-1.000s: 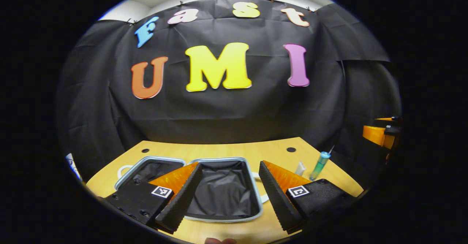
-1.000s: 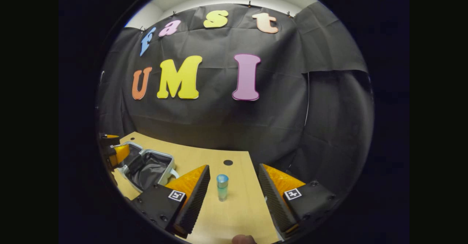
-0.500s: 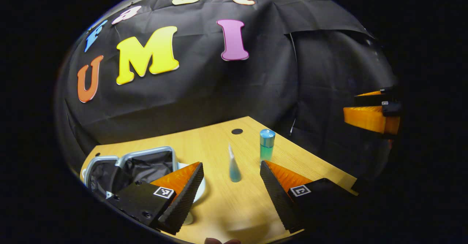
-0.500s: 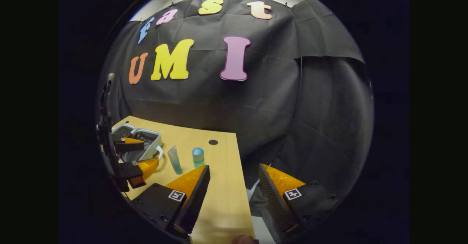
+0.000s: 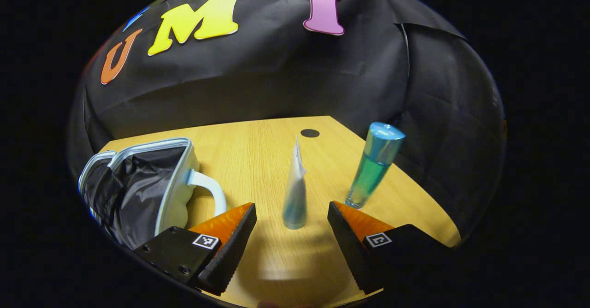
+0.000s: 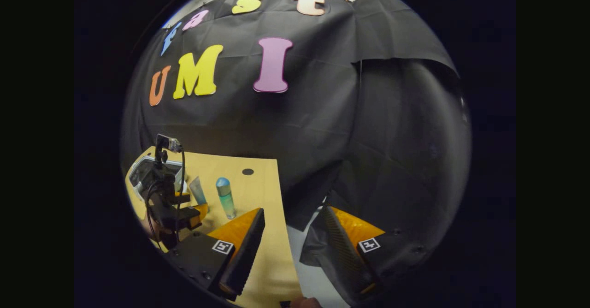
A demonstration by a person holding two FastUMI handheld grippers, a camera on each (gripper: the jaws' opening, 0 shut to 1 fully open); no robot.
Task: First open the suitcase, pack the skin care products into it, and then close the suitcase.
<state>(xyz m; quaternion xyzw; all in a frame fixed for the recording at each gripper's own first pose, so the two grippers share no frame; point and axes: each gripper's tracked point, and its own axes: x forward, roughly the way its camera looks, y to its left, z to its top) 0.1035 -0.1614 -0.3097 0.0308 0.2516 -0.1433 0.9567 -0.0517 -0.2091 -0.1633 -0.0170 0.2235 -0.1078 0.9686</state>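
Bare table (image 5: pixel 258 151) is lying between the suitcase (image 5: pixel 152 183) and tube (image 5: pixel 295 197); the bottle (image 5: pixel 373 165) is standing just right.

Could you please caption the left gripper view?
Open left tongs frame an upright tube, beside a teal bottle and the open suitcase.

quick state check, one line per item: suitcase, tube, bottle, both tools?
suitcase: open, dark lining showing, nothing seen inside
tube: standing on its cap, on the table, ungrasped
bottle: upright, capped, on the table
left tool: open, tube just ahead of its gap
right tool: open, holding nothing
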